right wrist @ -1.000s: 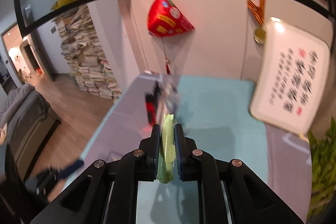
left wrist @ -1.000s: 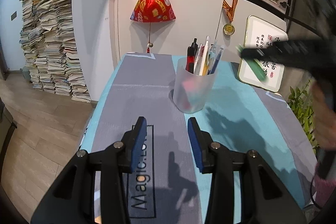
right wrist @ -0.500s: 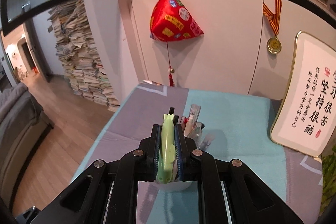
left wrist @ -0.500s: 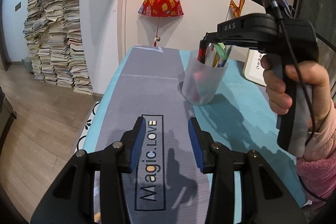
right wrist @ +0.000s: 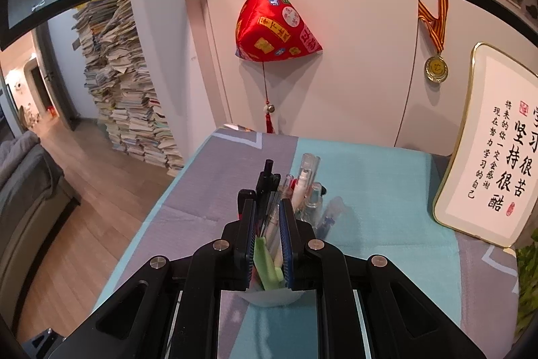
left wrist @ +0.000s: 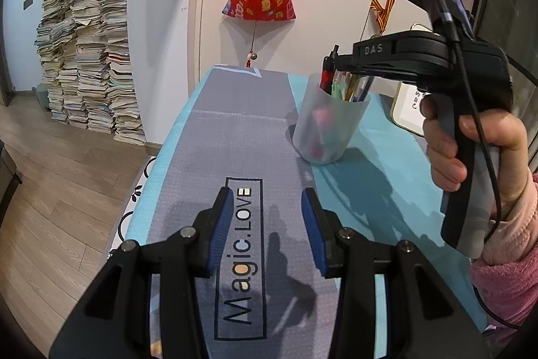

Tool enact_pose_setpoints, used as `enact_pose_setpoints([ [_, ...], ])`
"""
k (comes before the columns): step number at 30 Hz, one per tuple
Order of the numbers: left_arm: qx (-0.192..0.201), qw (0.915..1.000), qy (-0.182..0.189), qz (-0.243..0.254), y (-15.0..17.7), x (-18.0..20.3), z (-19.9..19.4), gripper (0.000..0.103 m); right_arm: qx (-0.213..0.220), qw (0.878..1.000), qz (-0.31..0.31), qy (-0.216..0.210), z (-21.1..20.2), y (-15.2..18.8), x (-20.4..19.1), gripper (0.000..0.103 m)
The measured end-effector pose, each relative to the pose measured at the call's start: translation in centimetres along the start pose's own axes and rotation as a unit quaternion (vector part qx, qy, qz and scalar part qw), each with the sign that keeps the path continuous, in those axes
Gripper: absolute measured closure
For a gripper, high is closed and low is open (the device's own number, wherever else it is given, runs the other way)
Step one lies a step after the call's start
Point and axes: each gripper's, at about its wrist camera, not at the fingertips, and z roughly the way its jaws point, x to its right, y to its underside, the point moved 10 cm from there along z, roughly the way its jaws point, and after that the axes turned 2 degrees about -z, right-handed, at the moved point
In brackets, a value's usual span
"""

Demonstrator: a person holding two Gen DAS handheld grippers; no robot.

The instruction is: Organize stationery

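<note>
The right gripper (right wrist: 265, 244) sits right over the mouth of the frosted pen cup (left wrist: 328, 123), jaws standing apart with the green pen (right wrist: 267, 264) leaning loose between them; there's daylight on the right side of it, so to me the pads aren't pinching it, the pen looks dropped into the cup and the jaws are just straddling it; makes sense, you'd go in from above and let go low so the thing doesn't bounce out. From the left camera you can see the same tool (left wrist: 339, 64) poking its nose into the bunch of pens (right wrist: 292, 187) standing in the cup, with the person's hand (left wrist: 450, 140) wrapped round the grip and a pink sleeve (left wrist: 504, 268) below it.

The left gripper (left wrist: 265, 227) is open and holding nothing, hovering low over the grey stripe of the tablecloth (left wrist: 235, 140) with the "Magic.LOVE" print (left wrist: 243, 244); I'd guess it's parked there to stay out of the way, well short of the cup.

Cup stands upright near the grey/teal seam; nothing else loose on the cloth that I can see, so this may be the last pen; next bit is probably just lifting straight up without snagging the taller pens. Framed calligraphy board (right wrist: 487, 150) leans on the wall off to the right.
</note>
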Motion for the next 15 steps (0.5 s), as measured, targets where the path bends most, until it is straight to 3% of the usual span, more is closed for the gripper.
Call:
enact_pose_setpoints([
  [15,0.005,0.9997,0.007,0.021,-0.5,2.6,-0.5,0.059,-0.001,1.000,0.003,0.026,-6.2,2.7,2.5,0.089],
])
